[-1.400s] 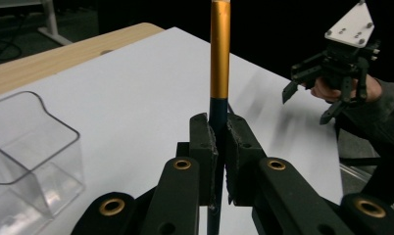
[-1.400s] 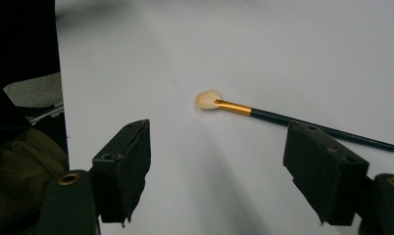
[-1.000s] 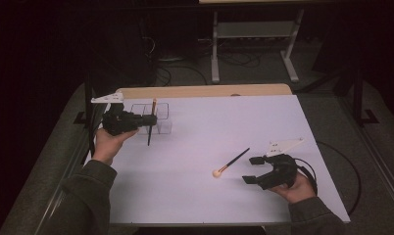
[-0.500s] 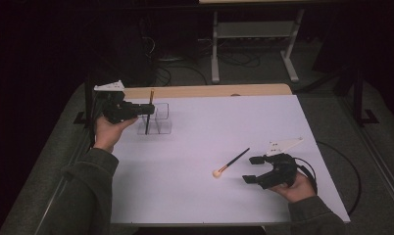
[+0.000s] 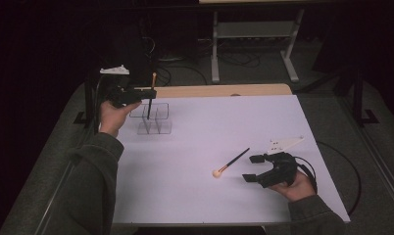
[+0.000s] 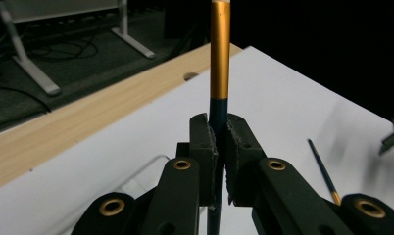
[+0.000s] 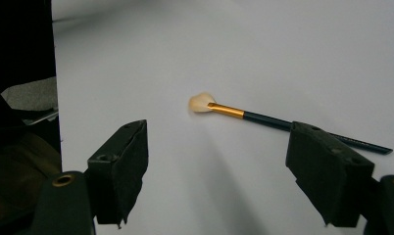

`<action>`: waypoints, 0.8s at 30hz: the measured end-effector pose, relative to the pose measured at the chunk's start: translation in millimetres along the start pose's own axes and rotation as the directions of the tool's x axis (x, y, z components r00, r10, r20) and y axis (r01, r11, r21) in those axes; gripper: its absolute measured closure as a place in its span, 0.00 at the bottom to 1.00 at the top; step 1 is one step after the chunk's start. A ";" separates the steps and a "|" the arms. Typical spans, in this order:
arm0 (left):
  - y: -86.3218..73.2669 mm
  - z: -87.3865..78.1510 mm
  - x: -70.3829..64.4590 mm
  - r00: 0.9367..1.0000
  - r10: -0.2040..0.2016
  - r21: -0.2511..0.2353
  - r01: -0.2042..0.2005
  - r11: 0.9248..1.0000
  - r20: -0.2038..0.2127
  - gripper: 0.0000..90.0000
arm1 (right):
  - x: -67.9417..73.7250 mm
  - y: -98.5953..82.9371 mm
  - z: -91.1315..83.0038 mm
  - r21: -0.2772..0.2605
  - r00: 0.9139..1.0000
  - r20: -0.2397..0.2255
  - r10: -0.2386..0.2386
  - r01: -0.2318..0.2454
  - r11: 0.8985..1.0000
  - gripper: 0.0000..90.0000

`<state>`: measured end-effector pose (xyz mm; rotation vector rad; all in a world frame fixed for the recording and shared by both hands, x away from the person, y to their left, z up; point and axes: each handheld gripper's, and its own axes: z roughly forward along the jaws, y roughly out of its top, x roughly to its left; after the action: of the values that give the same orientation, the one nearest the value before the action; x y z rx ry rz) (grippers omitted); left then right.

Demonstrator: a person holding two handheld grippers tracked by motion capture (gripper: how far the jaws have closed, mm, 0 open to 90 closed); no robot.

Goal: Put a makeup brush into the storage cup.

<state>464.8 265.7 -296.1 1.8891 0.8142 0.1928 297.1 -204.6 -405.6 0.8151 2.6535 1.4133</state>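
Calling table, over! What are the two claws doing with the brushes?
Left claw shut on upright brush, above clear organizer. Right claw open, resting near second brush lying flat on white table. Nothing in the way.

Left hand-held gripper point(image 5: 147, 92) holds 1 brush point(image 5: 150, 95) upright, seemingly above the clear organizer point(image 5: 154, 119).
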 end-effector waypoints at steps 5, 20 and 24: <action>5.8 5.5 9.4 1.000 -0.008 0.007 0.008 1.000 -0.028 0.92 | -0.2 0.2 -0.1 0.001 1.000 -0.001 0.000 0.000 1.000 0.25; -1.8 20.9 30.5 0.994 -0.045 0.055 0.051 0.997 -0.101 0.92 | 0.5 0.3 -3.1 -0.010 1.000 -0.003 -0.008 0.008 1.000 0.25; -2.5 24.7 30.7 0.993 -0.038 0.059 0.045 0.997 -0.113 0.92 | -0.4 0.0 -5.6 -0.016 1.000 -0.001 -0.007 0.007 1.000 0.25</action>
<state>498.6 266.7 -316.4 1.9309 0.9442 0.2515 296.0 -209.0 -402.5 0.8033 2.6389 1.4320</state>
